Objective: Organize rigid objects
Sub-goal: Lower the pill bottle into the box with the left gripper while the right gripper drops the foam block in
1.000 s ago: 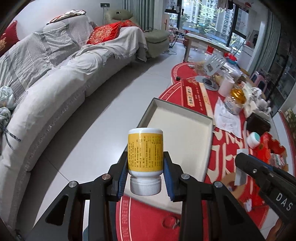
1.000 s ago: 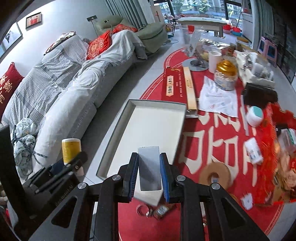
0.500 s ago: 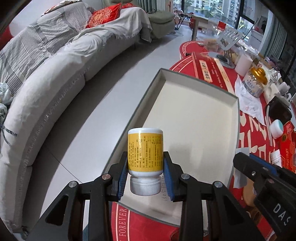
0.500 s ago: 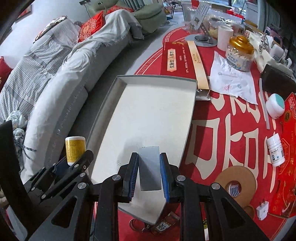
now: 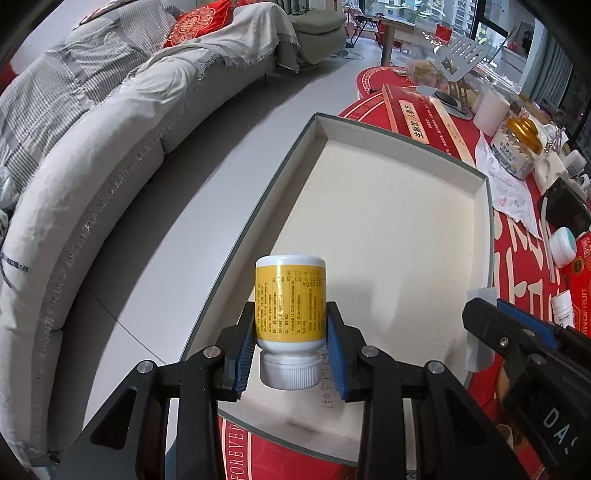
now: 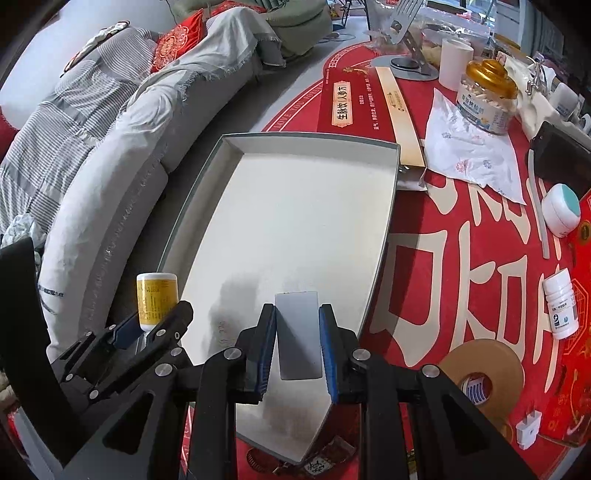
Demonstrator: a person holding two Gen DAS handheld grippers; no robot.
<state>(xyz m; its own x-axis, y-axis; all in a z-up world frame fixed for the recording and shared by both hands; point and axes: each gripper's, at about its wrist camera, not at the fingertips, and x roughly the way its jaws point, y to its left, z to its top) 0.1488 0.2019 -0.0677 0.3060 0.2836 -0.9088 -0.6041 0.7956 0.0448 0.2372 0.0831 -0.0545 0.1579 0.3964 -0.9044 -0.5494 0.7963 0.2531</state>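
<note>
Over the tray's near edge: left tongs grasp yellow bottle cap-down, right tongs clench grey card; tray floor directly below both.

Daylight enters from windows at about one o'clock; scene bright, evenly lit, sharp at centre. Soft grey shadows fall on the tray floor towards six o'clock, no harsh glare. Strong fisheye bending, sofa curved at nine o'clock, corners vignetted black.
</note>
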